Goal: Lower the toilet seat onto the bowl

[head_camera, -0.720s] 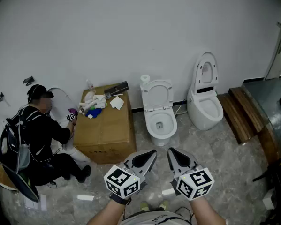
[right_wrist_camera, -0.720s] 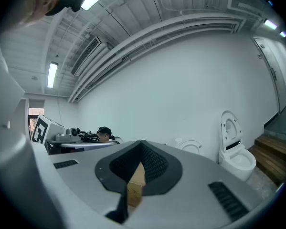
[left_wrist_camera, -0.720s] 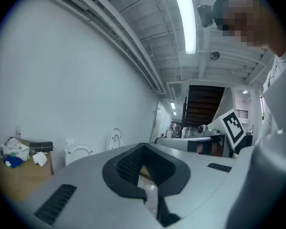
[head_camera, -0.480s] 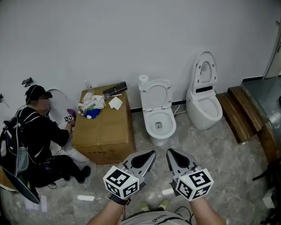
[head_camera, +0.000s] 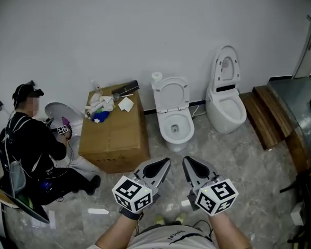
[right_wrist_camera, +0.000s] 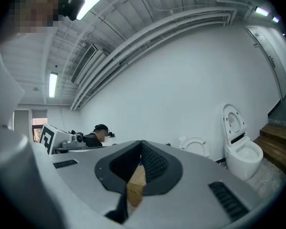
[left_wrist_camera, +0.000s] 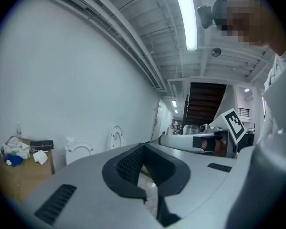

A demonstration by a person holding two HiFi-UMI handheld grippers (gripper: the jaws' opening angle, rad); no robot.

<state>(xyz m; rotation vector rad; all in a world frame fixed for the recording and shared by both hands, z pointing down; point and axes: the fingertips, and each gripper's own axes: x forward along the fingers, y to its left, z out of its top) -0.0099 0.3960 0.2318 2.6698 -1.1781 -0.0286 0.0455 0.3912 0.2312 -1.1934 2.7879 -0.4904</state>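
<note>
Fingers (left_wrist_camera: 80,178) of the left gripper (head_camera: 166,162) closed tip against tip, gripping nothing; same at the right gripper (head_camera: 187,161), shut and empty. Level, side by side, near each other but apart, tips aimed forward. Cannot tell what the tan sliver (right_wrist_camera: 135,185) in the oval gap behind the right tips is

Well ahead of both pairs of fingertips, across a stretch of floor (head_camera: 233,160), almost straight in line with the left tips and a little left of the right ones: the toilet seat (head_camera: 171,95). Stands raised, leaning back toward the wall (head_camera: 145,30), well apart from any finger. Directly below it, nearer the fingertips, the bowl (head_camera: 176,131), uncovered

Smooth pale grey plastic on the fingers, tapering to blunt points, with dark ribbed pads (left_wrist_camera: 129,163) lining the inner faces. Black-and-white square markers on the cube (head_camera: 130,193) behind each pair. Glossy white on seat and bowl; seat a broad oval, bowl a rounded egg shape open at the top. Grey veined stone underfoot. Plain pale wall

Ahead and left of the fingers, a brown cardboard box (head_camera: 116,139), square-edged, with crumpled cloths and paper (head_camera: 99,108) on top. Farther left, a person (head_camera: 33,149) in dark clothes, crouching. Ahead and right of the fingers, a second toilet (head_camera: 225,108), taller, its lid also up. Far right, a wooden step (head_camera: 267,121)
</note>
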